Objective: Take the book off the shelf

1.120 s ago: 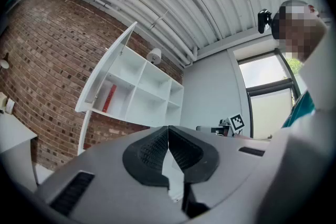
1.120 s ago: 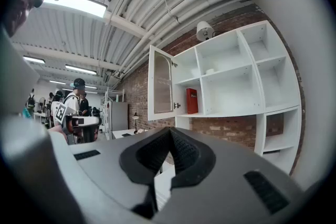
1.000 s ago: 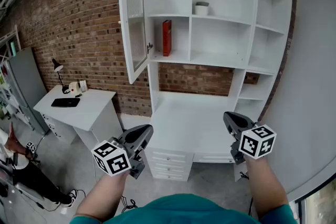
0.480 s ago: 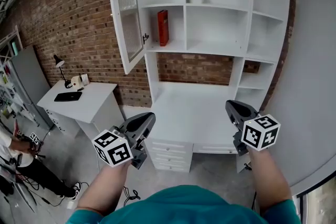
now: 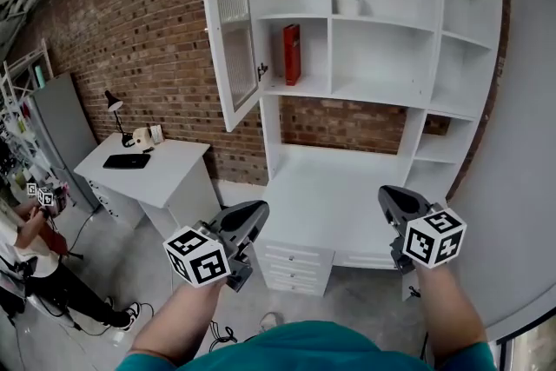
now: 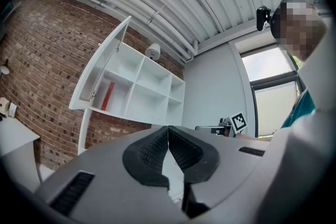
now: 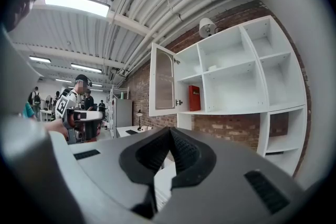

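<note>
**Shelf has slid right in view; both claws remain low and shut**

Since the earlier frame the head view has swung a little, so the whole shelf unit point(image 5: 387, 96) now sits further to the right, while both claws have kept almost the same low place in front of the body.

Nearest, the left claw point(image 5: 258, 208) has its jaws pressed together with nothing between them, and its own view confirms this. The right claw point(image 5: 387, 192) is closed and empty as well. Beyond them lies the white surface point(image 5: 330, 187) under the shelves, and it looks bare.

Higher and further, the glass door point(image 5: 233, 22) stands swung open to the left. The red book point(image 5: 292, 54) stands upright in the compartment just behind this door, near its right wall, well apart from both claws. A small white cup point(image 5: 349, 3) sits one shelf higher, in the next compartment.

In my judgement the step in hand is the reach. One claw should first open, then rise over the surface and meet the spine from the front. It should keep clear of the door edge, and grip the spine at mid height so the book does not tip.
</note>
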Tool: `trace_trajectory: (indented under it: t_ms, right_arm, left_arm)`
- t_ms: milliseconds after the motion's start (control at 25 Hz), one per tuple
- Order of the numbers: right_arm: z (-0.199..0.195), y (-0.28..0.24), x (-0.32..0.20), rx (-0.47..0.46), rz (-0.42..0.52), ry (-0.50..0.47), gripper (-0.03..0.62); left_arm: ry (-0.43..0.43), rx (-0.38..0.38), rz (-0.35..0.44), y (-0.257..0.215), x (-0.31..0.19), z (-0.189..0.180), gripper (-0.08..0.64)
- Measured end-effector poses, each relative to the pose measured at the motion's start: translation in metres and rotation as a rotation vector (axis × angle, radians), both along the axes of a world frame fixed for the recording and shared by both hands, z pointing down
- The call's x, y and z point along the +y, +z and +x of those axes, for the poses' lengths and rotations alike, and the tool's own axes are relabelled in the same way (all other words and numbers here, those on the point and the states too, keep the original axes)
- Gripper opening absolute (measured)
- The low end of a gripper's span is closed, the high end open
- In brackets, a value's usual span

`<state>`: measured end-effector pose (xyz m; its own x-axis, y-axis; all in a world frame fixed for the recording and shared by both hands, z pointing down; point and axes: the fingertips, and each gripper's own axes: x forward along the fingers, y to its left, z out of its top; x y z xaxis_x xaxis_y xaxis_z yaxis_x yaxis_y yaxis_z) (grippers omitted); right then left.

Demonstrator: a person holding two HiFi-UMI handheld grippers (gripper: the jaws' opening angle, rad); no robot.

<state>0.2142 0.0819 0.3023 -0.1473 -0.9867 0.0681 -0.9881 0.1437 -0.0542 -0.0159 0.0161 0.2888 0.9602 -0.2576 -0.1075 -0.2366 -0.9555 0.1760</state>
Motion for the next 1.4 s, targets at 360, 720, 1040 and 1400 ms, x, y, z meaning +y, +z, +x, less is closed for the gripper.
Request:
trace_trajectory:
  t_ms: [360,720,1040,1400]
  right_arm:
    - [0.002,0.021,-0.069,0.063,0.0,0.026,0.021]
    - [0.025,0.012,-0.187,0.074,0.033,0.13,0.021]
    - [0.05,-0.011,-0.279,0.054,0.074,0.205,0.021]
    - [0.075,-0.025,-0.334,0.043,0.095,0.206,0.021]
  left_arm:
    - [0.039,0.062,0.014,0.03,-0.077,0.011,0.017]
    - [0.202,0.064,0.044,0.029,-0.21,0.059,0.017]
    - [0.343,0.042,0.066,0.015,-0.279,0.094,0.017]
    - [0.454,-0.005,0.13,0.016,-0.28,0.12,0.017]
